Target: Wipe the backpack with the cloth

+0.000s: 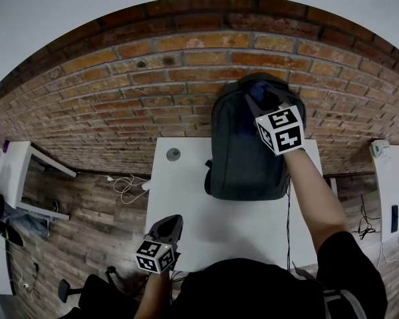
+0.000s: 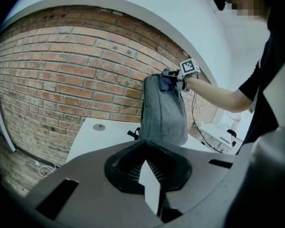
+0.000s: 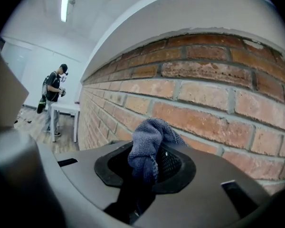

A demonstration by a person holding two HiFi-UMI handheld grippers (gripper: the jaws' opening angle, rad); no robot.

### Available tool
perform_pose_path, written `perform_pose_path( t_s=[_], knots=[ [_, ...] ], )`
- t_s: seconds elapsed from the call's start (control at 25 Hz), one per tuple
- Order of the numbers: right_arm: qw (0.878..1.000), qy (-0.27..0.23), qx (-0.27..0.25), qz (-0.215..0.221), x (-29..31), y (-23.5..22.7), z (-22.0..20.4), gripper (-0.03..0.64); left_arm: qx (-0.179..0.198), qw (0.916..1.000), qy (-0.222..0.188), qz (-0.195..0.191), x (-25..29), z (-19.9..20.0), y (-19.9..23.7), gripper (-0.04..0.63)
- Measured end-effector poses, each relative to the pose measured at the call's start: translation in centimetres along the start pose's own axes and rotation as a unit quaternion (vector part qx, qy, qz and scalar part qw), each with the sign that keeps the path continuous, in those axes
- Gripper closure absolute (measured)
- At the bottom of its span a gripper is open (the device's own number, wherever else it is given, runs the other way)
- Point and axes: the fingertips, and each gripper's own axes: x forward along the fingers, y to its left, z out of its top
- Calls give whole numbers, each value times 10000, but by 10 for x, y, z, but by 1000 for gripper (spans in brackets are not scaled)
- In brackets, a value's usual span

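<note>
my right gripper (image 1: 265,102) pinches the blue cloth (image 3: 149,141) against the top of the upright backpack (image 1: 243,151). left gripper (image 1: 167,226): jaws pressed together, nothing between, by the table (image 1: 186,198) edge.

white table (image 1: 186,198) carries an upright backpack (image 1: 243,151) and a round cap (image 1: 173,154).

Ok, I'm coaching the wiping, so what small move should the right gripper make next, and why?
Probably drag the right gripper down the front of the backpack. Its jaws clamp the cloth at the upright bag's top, so the front panel lies just below.
</note>
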Motion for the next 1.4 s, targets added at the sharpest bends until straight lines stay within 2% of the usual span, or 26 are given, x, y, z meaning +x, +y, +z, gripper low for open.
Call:
perform_pose_path(
  t_s=[0.12, 0.32, 0.56, 0.8, 1.08, 1.4],
  knots=[
    [10000, -43, 49, 41, 10, -1, 11, 514, -36, 10000, -18, 29, -1, 0, 3, 600],
    [9993, -5, 362, 56, 15, -1, 6, 514, -120, 9999, -17, 68, -3, -5, 5, 598],
    [9994, 140, 283, 131, 14, 9, -2, 515, -112, 9999, -14, 23, -1, -5, 3, 600],
    [9966, 642, 284, 436, 16, 35, -38, 515, -75, 10000, -34, 2, -2, -4, 1, 598],
    [9924, 918, 560, 605, 9, 49, -60, 515, -63, 10000, -63, -7, -4, -2, 0, 600],
    [9863, 1284, 455, 927, -13, 85, -95, 515, -8, 9999, -58, -101, -2, -2, -10, 598]
  ],
)
